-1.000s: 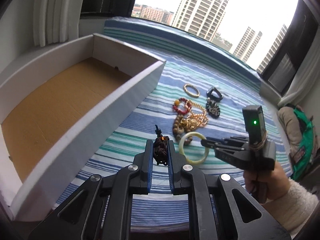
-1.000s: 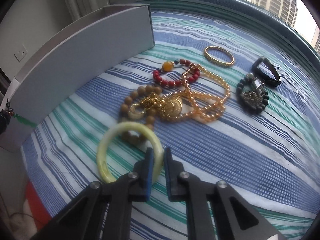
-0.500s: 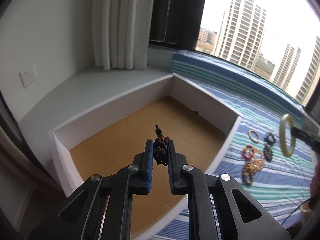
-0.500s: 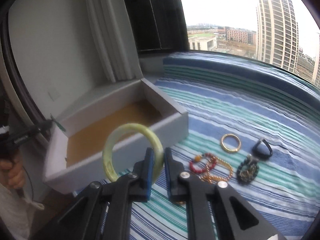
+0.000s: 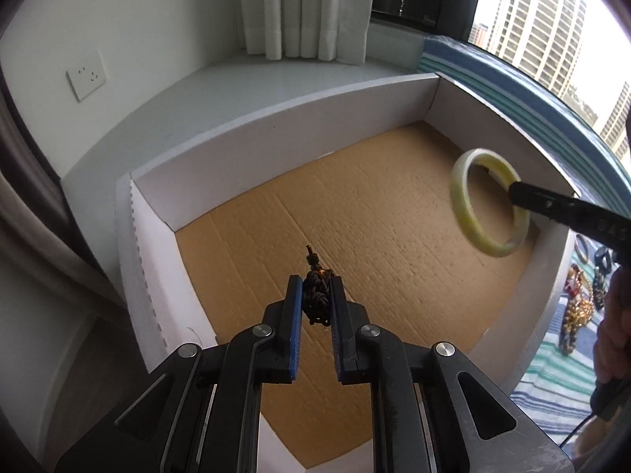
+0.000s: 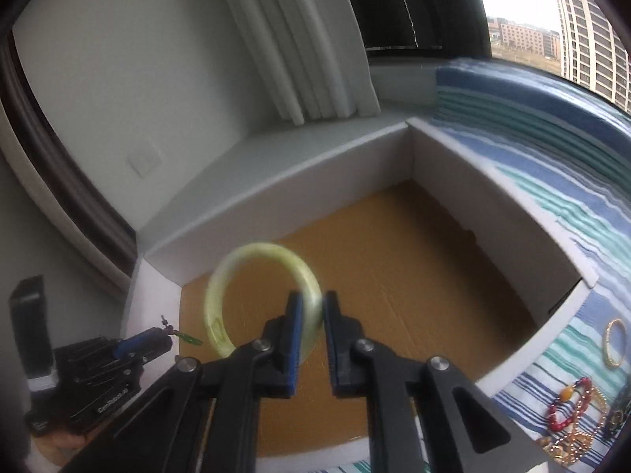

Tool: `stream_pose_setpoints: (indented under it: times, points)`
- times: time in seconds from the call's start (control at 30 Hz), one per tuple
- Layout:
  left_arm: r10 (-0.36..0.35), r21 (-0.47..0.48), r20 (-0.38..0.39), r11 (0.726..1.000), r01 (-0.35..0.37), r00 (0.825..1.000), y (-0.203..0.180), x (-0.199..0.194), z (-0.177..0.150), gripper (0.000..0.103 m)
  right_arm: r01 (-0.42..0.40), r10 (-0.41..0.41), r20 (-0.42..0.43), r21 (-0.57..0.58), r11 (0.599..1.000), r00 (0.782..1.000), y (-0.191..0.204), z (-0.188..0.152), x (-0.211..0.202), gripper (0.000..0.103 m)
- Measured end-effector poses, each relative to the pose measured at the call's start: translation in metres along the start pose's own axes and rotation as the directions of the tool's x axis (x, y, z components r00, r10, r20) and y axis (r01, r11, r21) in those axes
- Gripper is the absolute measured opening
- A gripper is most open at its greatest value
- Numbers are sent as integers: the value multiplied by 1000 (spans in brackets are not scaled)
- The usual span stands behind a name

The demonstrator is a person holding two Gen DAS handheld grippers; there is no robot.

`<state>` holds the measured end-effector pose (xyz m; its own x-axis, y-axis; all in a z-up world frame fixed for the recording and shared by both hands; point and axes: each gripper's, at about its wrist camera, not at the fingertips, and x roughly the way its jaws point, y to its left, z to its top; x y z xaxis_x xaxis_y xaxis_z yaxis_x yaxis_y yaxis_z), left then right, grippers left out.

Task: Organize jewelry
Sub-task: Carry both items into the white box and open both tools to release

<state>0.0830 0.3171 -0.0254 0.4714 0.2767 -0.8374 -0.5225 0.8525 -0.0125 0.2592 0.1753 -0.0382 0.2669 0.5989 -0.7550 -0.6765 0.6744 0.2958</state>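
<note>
A pale yellow-green bangle [image 5: 490, 203] is being shown against the brown corrugated floor of a box [image 5: 252, 140] with white walls, and a dark, near-black beaded piece [image 5: 316, 291] is being seen between black fingers lined with blue pads [image 5: 295, 327]. A cloth [image 6: 568, 181] striped in blue, teal and white is being displayed, with red beads [image 6: 568, 404] and a gold ring [image 6: 615, 342] on it.

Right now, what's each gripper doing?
Left gripper: closed on the dark beaded trinket.
Right gripper: closed on the pale green bangle.
</note>
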Motion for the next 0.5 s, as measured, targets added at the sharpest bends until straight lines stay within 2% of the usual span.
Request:
stream_pose_setpoints:
  times: [0.07,0.13,0.17,0.2,0.23,0.27,0.3,0.5]
  points:
    - [7,7,-6,1000,-7,1000,1,1,0,14,7,-6,-32,4,1000,999,-1,-7,18,12]
    - [-2,2,-3,1000,2,1000,3,1,0,25,13,-12,-49,12,1000,999,-2,-12,29,15]
    - [-6,-1,1,1000,6,1000,4,-1,1,48,31,-30,-53,13,999,998,-2,-14,33,15]
    - [-9,-4,14,1000,9,1000,5,-3,0,71,45,-44,-56,12,999,997,-3,-16,33,24]
    - [-7,-3,32,1000,7,999,6,-6,0,79,50,-49,-55,13,999,997,-2,-18,32,34]
    - [-1,3,48,1000,1,999,6,-9,1,85,46,-45,-50,17,999,998,-3,-18,26,50]
    - [6,10,62,1000,-6,998,6,-12,1,85,44,-43,-43,17,999,998,-4,-19,24,53]
    - [54,16,141,998,-57,988,15,-22,-2,91,58,-57,49,-17,998,997,-5,-30,-10,53]
